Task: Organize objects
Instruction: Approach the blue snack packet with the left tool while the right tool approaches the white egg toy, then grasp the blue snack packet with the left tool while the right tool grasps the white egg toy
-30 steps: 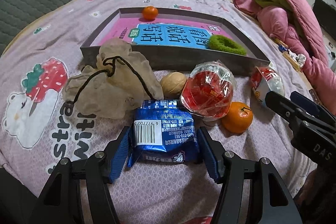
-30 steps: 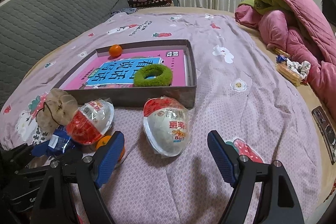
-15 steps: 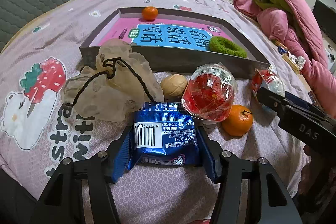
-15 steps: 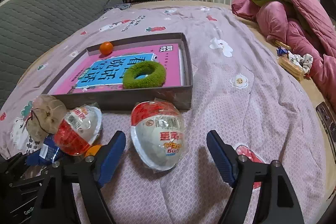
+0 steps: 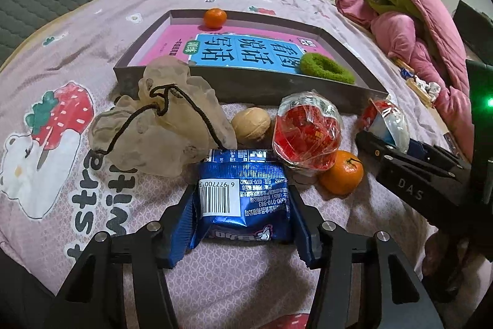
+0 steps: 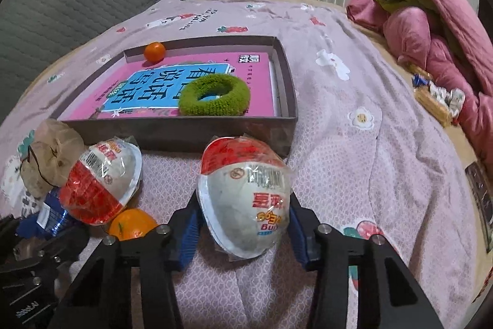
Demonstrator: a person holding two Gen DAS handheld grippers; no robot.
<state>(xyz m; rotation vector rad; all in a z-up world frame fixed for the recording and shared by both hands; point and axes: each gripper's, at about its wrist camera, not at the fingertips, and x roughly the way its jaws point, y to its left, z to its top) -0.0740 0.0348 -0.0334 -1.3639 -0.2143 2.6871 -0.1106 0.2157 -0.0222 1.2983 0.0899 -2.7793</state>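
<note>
L gripper closing w/ blue snack pack between its pads, on the bed. R gripper closing around red-white egg pack, just before the gray tray.

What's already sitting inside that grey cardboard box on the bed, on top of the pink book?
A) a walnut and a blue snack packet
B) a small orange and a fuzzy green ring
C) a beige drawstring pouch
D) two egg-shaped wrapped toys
B: in the grey cardboard box, a small orange sits by the far wall and a fuzzy green ring lies on the pink book; everything else lies outside on the bedspread.
</note>
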